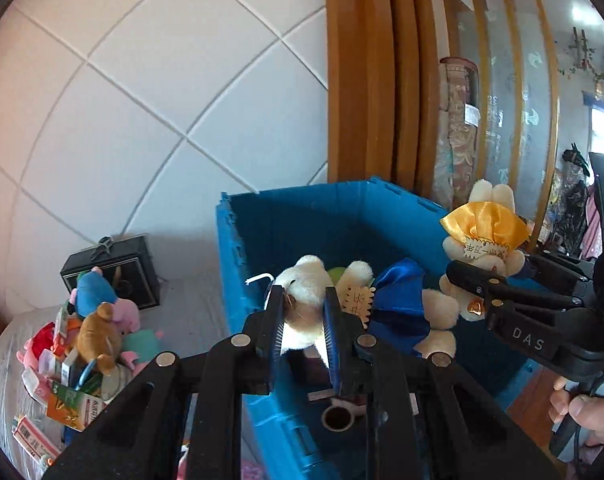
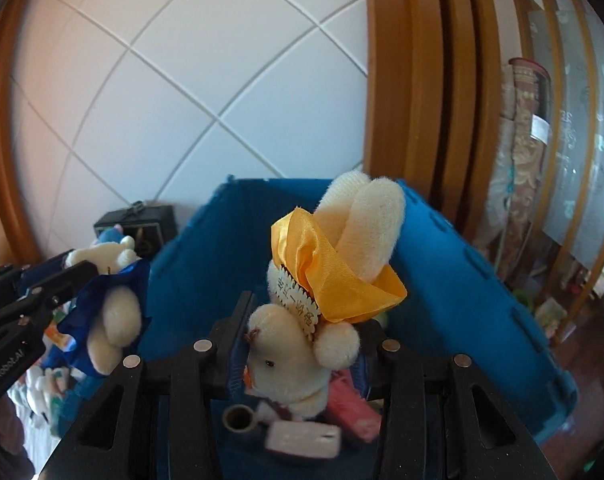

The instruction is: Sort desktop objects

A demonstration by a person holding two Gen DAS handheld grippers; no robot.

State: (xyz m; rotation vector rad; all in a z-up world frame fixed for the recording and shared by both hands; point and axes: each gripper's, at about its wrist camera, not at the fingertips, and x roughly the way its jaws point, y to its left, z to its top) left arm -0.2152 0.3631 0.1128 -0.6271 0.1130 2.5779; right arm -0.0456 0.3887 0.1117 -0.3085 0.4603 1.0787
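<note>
My left gripper (image 1: 304, 320) is shut on a cream plush rabbit with a blue ribbon (image 1: 310, 288) and holds it over the open blue crate (image 1: 302, 216). My right gripper (image 2: 302, 340) is shut on a matching cream plush rabbit with a yellow ribbon (image 2: 334, 280), also above the blue crate (image 2: 462, 280). Each view shows the other tool. The right gripper (image 1: 482, 292) with the yellow-ribbon rabbit (image 1: 486, 224) appears at right. The left gripper (image 2: 69, 276) with the blue-ribbon rabbit (image 2: 113, 320) appears at left.
Inside the crate lie pink packets (image 2: 354, 408), a white box (image 2: 306, 440) and a small brown tube (image 2: 239, 420). Left of the crate, a pile of plush toys and cartons (image 1: 93, 328) and a black box (image 1: 113, 272) sit on a grey surface. A tiled wall and wooden frame stand behind.
</note>
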